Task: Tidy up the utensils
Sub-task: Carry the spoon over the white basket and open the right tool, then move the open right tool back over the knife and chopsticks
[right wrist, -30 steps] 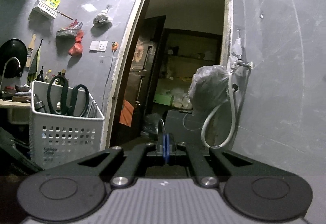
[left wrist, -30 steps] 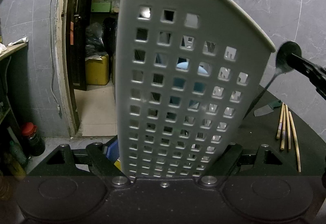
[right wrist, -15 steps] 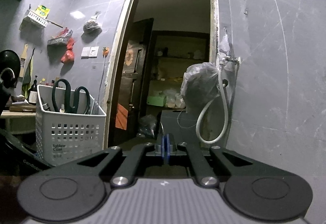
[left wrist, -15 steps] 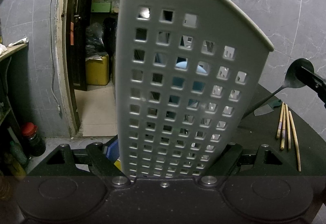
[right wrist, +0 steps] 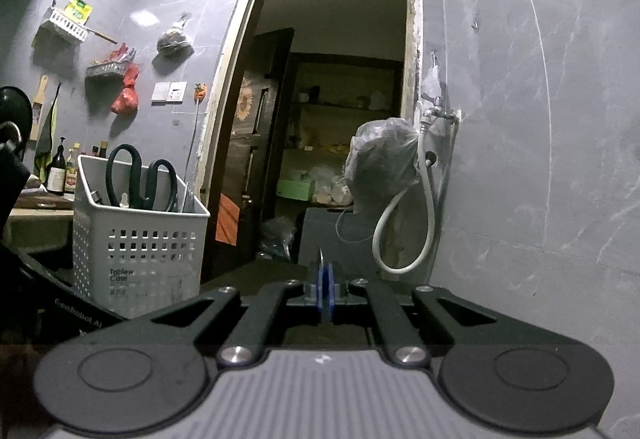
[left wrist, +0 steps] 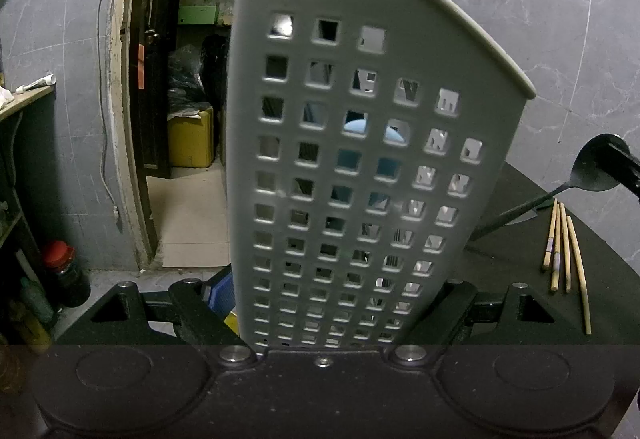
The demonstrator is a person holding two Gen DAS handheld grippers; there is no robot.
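Observation:
My left gripper (left wrist: 324,319) is shut on the white perforated basket (left wrist: 360,143), one jaw against each side wall, and the basket fills that view. In the right wrist view the same basket (right wrist: 140,251) stands at the left with black scissors (right wrist: 140,175) upright in it. A dark metal spoon (left wrist: 592,169) hangs at the far right, held by its bowl in my right gripper (left wrist: 624,169). Its handle slants down-left and its end is hidden behind the basket. My right gripper (right wrist: 324,287) is shut, with the spoon's thin edge (right wrist: 320,257) showing between the blue pads.
Several wooden chopsticks (left wrist: 562,251) lie on the dark table (left wrist: 500,271) to the right, with a knife blade (left wrist: 534,214) partly hidden behind the spoon handle. An open doorway (right wrist: 320,139), a wall tap with a hose (right wrist: 432,167) and counter bottles (right wrist: 60,171) lie beyond.
The spoon and right gripper have moved right and down in the left wrist view, away from the basket's rim. In the right wrist view the basket has shifted rightward. The left gripper stayed still.

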